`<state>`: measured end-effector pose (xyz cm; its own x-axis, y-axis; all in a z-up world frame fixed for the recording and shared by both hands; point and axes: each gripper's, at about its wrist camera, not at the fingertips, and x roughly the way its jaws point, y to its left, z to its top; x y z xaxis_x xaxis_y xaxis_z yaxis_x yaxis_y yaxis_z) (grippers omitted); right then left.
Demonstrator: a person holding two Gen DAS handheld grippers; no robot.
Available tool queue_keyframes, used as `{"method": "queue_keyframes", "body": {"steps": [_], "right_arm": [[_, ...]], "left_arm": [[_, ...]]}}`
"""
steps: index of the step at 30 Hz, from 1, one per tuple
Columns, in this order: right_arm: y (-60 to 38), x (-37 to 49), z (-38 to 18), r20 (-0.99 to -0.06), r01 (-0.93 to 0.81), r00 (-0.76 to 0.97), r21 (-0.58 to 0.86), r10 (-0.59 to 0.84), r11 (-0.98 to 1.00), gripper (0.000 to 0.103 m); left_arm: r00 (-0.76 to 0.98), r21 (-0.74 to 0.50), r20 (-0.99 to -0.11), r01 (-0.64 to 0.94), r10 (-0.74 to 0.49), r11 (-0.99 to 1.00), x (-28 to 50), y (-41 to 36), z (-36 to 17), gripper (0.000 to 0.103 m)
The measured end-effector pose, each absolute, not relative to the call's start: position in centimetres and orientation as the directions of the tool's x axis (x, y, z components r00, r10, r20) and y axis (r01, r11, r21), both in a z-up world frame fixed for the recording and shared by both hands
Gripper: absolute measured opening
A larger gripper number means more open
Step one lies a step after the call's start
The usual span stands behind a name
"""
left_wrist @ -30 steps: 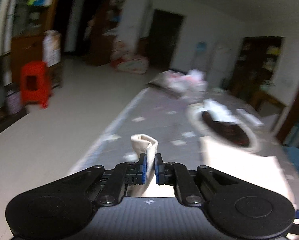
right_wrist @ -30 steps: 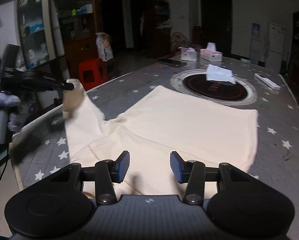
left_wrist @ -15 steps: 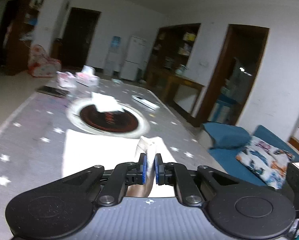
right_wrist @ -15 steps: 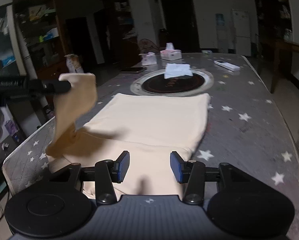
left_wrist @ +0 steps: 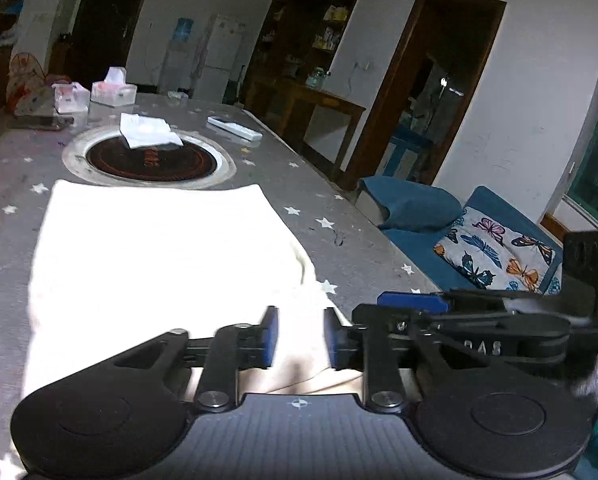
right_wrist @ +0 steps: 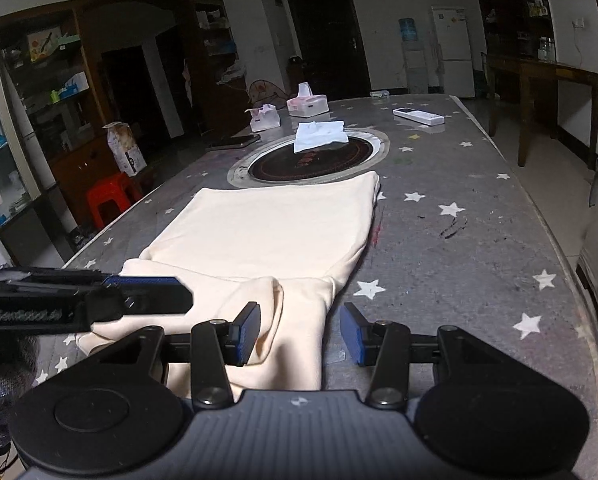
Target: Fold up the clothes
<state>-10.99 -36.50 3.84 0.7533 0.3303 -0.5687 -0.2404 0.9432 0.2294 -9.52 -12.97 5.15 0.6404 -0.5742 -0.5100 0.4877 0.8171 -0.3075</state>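
Observation:
A cream garment [left_wrist: 159,248] [right_wrist: 275,224] lies flat on the grey star-patterned table [right_wrist: 459,264]. Its near sleeve [right_wrist: 259,304] is folded over the body, close to both grippers. My left gripper [left_wrist: 301,334] hangs low over this near part with its jaws opening. The cloth shows in the gap below them, and the pads do not press on it. In the right wrist view the left gripper [right_wrist: 179,300] reaches in from the left above the fold. My right gripper [right_wrist: 299,332] is open over the garment's near right edge and grips nothing.
A round dark hob [right_wrist: 311,158] with a white tissue [right_wrist: 319,136] sits beyond the garment. Behind it are tissue boxes [right_wrist: 307,104], a phone [right_wrist: 233,142] and a remote [right_wrist: 419,116]. A red stool [right_wrist: 107,196] stands on the left, a blue sofa [left_wrist: 439,220] on the right.
The left gripper carried the sleeve from the garment's left side across to its near middle, then spread its jaws off the cloth. The sleeve now lies folded on the body. The right gripper swung left.

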Motion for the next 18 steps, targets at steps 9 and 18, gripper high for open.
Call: {"method": "queue_keyframes", "body": {"steps": [9,18], "right_arm": [[-34.2,-10.4,3.6,-0.579,-0.316,0.716,0.227,0.389,0.921,0.036],[-32.5,-8.7,2.5,-0.618,-0.326,0.688,0.206,0.381,0.923,0.035]], "left_arm": [[0.710,-0.226,-0.570,0.347,-0.412,0.910,-10.1,-6.1,3.8,0.029],[0.695,-0.231,-0.622,0.280,-0.362,0.932,-9.9,-2.4,2.2,0.029]]}}
